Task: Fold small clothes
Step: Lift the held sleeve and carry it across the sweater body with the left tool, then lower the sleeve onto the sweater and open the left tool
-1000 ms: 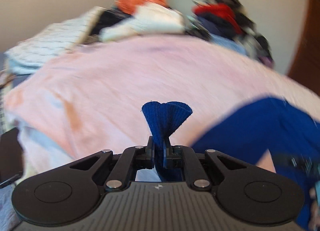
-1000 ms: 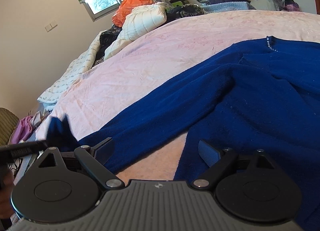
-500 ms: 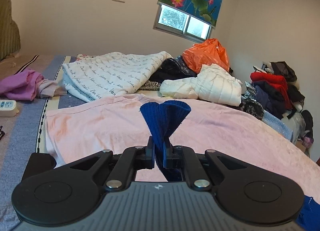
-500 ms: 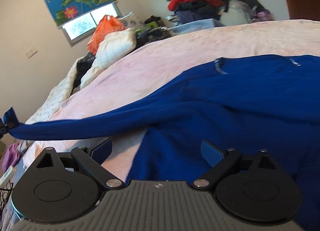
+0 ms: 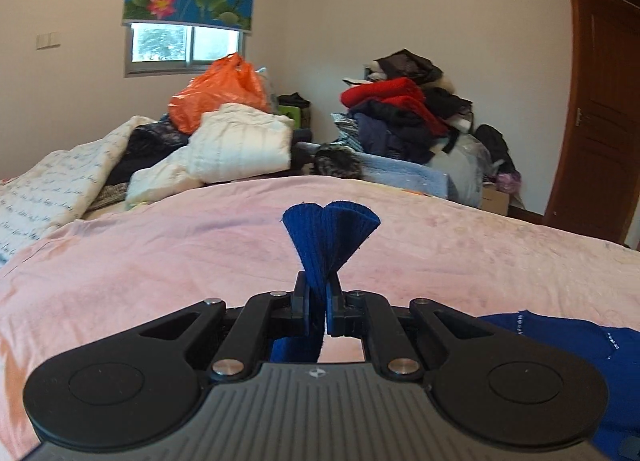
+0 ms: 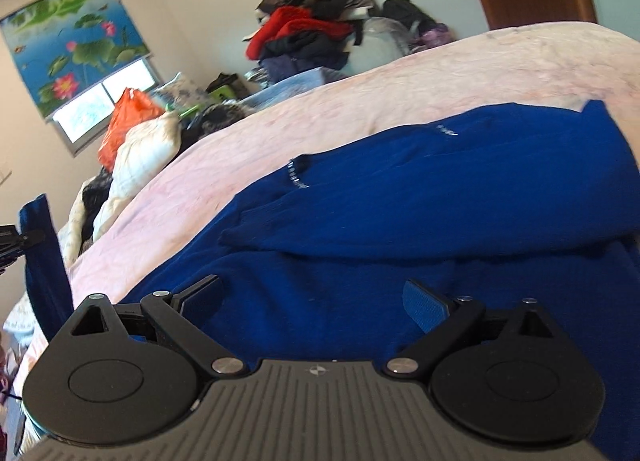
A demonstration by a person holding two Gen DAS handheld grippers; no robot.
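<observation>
We saw one blue sweater [image 6: 420, 221] on the pink blanket [image 5: 160, 261]; left gripper [image 5: 318, 297] pinched its cuff [image 5: 330, 237], right gripper [image 6: 314, 301] gaped empty.

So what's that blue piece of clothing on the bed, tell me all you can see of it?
The blue sweater looks like a deep blue knit with small pale sparkly trim near the neckline. Its body lies spread and rumpled on the pink bedspread. One sleeve is lifted off to the side, its ribbed cuff fanning out from the shut left gripper. The right gripper is open just above the body, gripping nothing.
</observation>
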